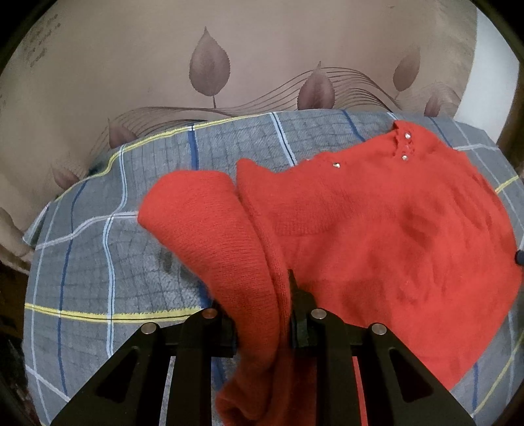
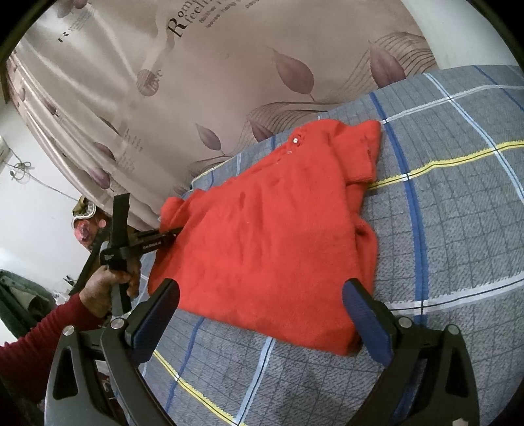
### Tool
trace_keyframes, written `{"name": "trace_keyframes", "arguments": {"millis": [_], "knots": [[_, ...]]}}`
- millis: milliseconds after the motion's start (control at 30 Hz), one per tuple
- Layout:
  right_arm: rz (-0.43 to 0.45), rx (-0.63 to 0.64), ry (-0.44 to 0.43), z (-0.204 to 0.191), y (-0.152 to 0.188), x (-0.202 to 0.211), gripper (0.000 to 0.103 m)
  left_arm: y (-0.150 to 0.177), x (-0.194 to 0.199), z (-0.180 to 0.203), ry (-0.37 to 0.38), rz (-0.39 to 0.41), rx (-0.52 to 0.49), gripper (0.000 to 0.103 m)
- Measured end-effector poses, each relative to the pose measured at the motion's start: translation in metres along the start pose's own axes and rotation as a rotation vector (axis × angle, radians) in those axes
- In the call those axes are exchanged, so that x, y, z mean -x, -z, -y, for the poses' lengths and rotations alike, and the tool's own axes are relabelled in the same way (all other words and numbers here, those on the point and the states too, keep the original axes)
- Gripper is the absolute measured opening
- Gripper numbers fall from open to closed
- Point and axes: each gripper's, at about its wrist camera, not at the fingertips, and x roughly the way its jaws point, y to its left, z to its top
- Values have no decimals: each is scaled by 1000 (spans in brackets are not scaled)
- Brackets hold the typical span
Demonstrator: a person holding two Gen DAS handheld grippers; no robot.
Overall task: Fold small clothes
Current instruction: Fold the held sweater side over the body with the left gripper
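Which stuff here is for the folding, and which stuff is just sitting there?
For the folding:
- red knitted sweater
- left gripper, shut on a fold of the sweater
- right gripper, open, by the sweater's near edge
- checked blanket, which the sweater lies on

Just there:
- leaf-print curtain
- white wall

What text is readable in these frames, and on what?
"Rom", with "feeli" under it, both cut off by the frame edge: curtain.
Smaller lines beside them on the curtain: too blurred to read.
White print on the left gripper: too small to read.
Red sweater, plaid blanket: no text.
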Motion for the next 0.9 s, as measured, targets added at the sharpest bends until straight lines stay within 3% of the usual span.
{"name": "trace_keyframes", "arguments": {"millis": [67, 467, 667, 900], "knots": [[4, -1, -5, -1, 0, 0, 101, -1, 0, -1, 16, -13, 13, 21], [27, -27, -42, 5, 1, 5, 102, -22, 17, -20, 309, -93, 292, 18], [40, -45, -63, 8, 3, 10, 102, -40, 36, 15, 428, -94, 370, 18], [64, -76, -90, 16, 6, 19, 103, -75, 39, 100, 535, -82, 368, 18]]}}
